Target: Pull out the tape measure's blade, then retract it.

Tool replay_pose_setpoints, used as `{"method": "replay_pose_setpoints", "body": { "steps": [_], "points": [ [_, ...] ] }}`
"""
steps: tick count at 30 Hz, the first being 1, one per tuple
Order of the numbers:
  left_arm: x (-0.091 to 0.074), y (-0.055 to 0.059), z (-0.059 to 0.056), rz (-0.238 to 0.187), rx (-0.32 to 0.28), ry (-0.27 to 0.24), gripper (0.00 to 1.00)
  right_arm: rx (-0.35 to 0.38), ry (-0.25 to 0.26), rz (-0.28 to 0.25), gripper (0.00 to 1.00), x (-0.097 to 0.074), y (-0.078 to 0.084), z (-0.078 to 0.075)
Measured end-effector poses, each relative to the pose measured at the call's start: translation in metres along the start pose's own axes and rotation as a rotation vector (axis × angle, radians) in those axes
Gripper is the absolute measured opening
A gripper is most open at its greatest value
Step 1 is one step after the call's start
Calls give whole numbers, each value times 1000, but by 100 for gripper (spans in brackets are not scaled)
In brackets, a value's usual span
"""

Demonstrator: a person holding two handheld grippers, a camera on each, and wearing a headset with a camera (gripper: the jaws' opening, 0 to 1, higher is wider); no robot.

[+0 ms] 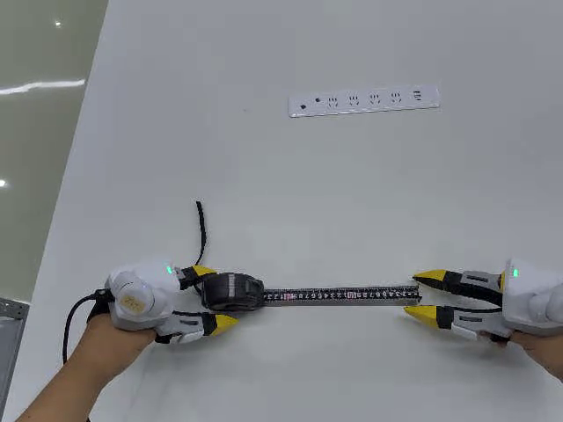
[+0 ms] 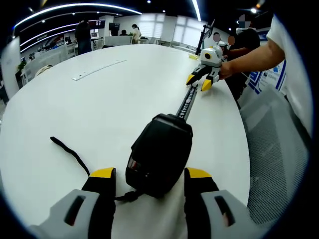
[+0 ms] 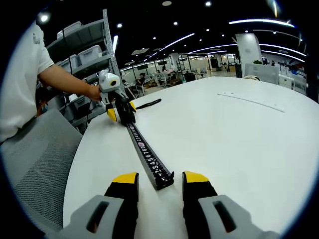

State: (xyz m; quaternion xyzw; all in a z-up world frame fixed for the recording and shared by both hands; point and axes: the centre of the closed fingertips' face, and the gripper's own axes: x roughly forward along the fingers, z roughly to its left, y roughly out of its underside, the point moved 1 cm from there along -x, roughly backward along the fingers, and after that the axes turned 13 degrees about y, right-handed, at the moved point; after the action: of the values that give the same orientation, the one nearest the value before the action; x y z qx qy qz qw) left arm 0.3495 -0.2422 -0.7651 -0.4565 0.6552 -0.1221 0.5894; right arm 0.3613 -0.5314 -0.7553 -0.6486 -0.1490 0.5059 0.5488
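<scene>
Black tape measure (image 1: 232, 291): one (blade (image 1: 343, 295) out); left gripper (image 1: 215, 297), right gripper (image 1: 413, 295): two

Bright overhead strip lights (image 3: 259, 21), soft shadows, sharp focus (gripper views bend edgeways).

White counter (image 1: 264, 176), power strip (image 1: 363, 100) far side. Grey floor (image 1: 35, 132) left. Ceiling light strips (image 3: 259, 21), shelving rack (image 3: 84, 40), mesh chair (image 3: 40, 164) beside counter.
</scene>
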Motion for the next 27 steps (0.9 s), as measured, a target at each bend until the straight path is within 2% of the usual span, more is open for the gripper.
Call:
{"method": "replay_pose_setpoints", "body": {
  "steps": [6, 14, 16, 20, 27],
  "points": [
    [-2, 0, -2, 2, -18, -21, 56, 7, 27, -4, 37, -4, -5, 3],
    [-7, -7, -6, -36, -24, -57, 60, 13, 83, 2, 39, -7, -3, 2],
    [-8, -9, -7, -35, -23, -66, 61, 40, 81, -6, 39, -8, -2, 0],
    [-9, -12, -11, -43, -14, -79, 62, 47, 96, -3, 41, -9, -2, -1],
    [-11, -18, -16, -73, -41, -97, 65, 81, 157, -9, 46, -13, -5, -5]
  ]
}}
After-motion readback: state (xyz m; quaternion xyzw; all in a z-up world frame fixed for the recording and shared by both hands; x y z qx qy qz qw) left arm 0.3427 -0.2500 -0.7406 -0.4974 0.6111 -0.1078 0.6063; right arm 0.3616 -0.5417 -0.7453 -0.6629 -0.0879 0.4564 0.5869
